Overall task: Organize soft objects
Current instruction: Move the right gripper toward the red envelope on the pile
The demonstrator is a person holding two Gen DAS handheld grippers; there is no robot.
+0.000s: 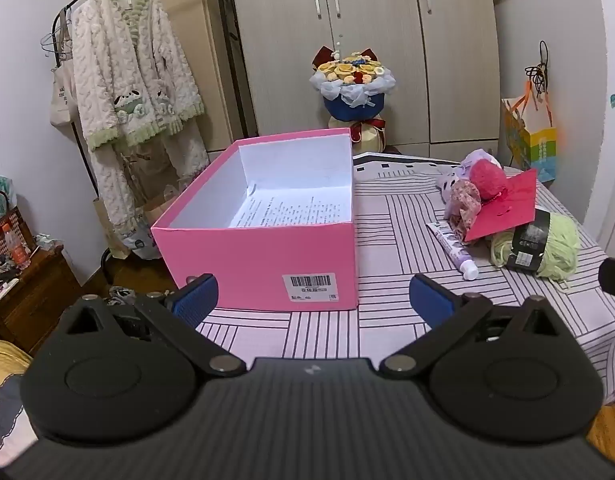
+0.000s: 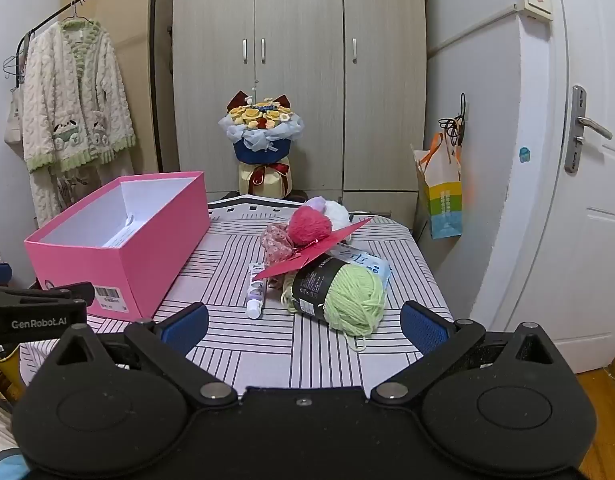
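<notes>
Progress looks like zero so far, we reckon: pink box holds only paper, green yarn and pink pompom sit on the desk, both grippers' jaws wide open, empty.

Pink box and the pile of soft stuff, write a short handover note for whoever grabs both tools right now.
Left tool: open, holding nothing, facing the pink box.
Right tool: open, holding nothing, facing the pile.
Pink box: lidless, on the left of the striped table; only a printed sheet shows inside.
Pile on the right: green yarn nearest, red card lying over it, pink pom-pom, floral fabric, tube beside them.
Done: nothing boxed yet.
Left: move the soft items into the box, probably yarn first.
</notes>
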